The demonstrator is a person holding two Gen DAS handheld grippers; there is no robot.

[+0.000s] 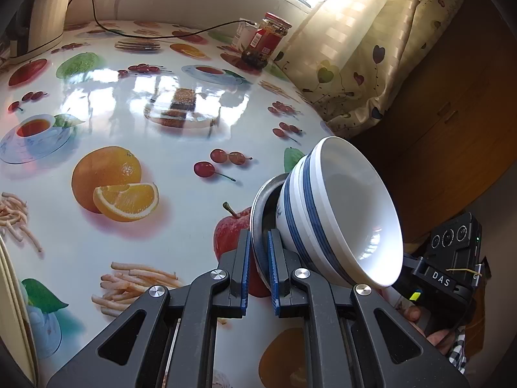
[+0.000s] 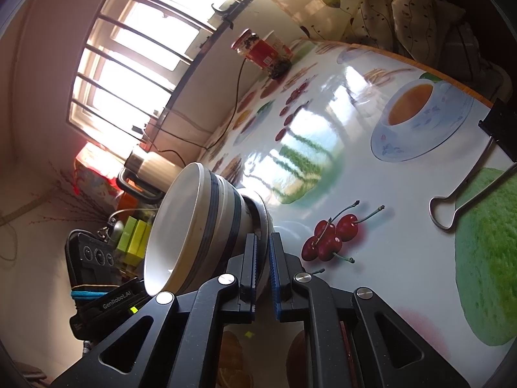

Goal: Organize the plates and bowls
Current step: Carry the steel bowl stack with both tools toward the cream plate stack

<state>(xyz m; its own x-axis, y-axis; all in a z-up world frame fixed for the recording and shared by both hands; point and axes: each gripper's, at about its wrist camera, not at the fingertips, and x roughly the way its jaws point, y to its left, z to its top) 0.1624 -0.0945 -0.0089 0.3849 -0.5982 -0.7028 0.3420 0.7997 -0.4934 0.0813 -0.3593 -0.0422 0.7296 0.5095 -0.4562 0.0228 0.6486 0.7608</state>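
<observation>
Where the left misses it, binder clip (image 2: 465, 200).

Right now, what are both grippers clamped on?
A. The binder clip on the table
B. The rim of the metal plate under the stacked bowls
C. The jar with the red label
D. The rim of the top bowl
B: the left gripper and right gripper each pinch the metal plate, with the blue-striped bowls stacked on it.
</observation>
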